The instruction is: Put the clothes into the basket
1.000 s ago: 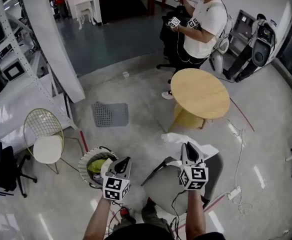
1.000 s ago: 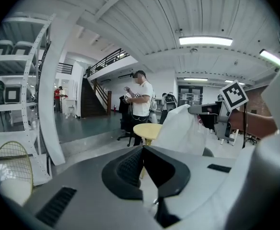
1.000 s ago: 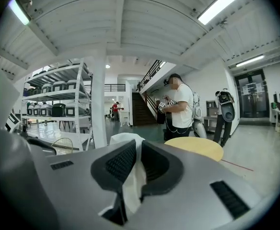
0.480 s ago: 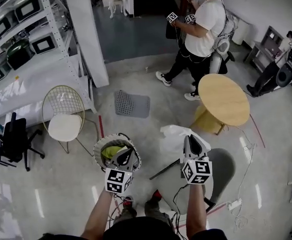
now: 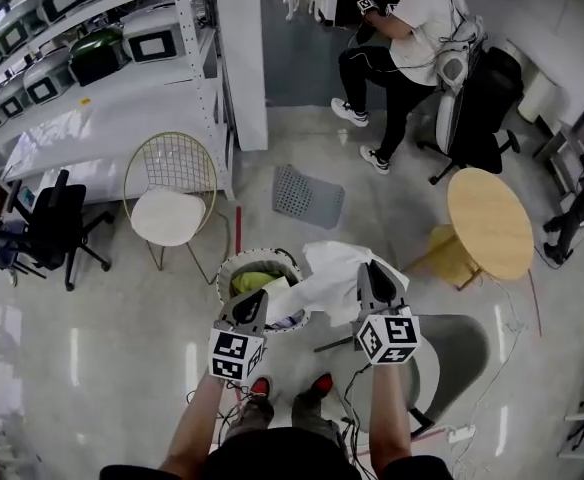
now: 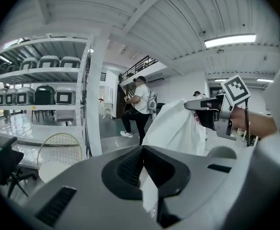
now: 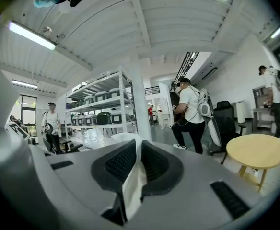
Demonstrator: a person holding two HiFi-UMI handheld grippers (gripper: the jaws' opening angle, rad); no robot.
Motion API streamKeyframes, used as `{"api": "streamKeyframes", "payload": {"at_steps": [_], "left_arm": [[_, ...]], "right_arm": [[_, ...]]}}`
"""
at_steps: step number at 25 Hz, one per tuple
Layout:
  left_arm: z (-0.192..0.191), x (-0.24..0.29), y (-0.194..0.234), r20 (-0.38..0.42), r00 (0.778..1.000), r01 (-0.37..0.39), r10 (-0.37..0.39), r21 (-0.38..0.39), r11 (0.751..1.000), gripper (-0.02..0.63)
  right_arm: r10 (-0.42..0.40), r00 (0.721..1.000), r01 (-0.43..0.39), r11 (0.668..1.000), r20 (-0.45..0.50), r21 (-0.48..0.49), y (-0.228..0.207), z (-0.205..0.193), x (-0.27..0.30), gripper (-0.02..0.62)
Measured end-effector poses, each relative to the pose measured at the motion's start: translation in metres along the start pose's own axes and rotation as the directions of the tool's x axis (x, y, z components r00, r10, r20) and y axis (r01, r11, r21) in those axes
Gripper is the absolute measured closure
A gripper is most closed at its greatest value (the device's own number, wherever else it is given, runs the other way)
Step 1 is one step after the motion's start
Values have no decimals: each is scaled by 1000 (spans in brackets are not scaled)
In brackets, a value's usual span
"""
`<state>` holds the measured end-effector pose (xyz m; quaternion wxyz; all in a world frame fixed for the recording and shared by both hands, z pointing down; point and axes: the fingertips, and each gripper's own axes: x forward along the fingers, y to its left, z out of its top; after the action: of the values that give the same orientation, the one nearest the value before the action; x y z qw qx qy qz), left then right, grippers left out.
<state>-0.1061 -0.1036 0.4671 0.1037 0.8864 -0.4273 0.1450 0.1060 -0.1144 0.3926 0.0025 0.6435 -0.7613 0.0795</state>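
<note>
The left gripper (image 5: 253, 300) and right gripper (image 5: 372, 274) are each clamped on a white cloth (image 5: 332, 268). It hangs over the right rim of the basket (image 5: 224, 271), on open floor between a wire chair (image 5: 172, 213) and a grey seat (image 5: 462, 343). A second ago it hung above that seat, clear of the basket.

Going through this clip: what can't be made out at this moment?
- Head view: crumpled white cloth garment drapes over round white basket, hiding its right rim and most contents.
- Head view: garment's type, bunched up.
- Gripper views: basket absent; left gripper and right gripper bodies fill the lower frame.
</note>
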Motion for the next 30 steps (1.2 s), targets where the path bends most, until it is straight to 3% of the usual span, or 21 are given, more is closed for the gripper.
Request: {"api": "streamKeyframes", "payload": {"at_steps": [6, 11, 30], "left_arm": [[-23, -28, 46, -21, 996, -92, 91, -50, 994, 600], [-44, -45, 81, -48, 989, -145, 141, -91, 985, 599], [-127, -29, 141, -159, 967, -226, 198, -181, 957, 600]], "right_arm": [[126, 991, -127, 992, -34, -6, 70, -19, 43, 540], [177, 981, -179, 984, -83, -9, 104, -41, 70, 540], [242, 929, -238, 970, -281, 50, 139, -174, 138, 540]]}}
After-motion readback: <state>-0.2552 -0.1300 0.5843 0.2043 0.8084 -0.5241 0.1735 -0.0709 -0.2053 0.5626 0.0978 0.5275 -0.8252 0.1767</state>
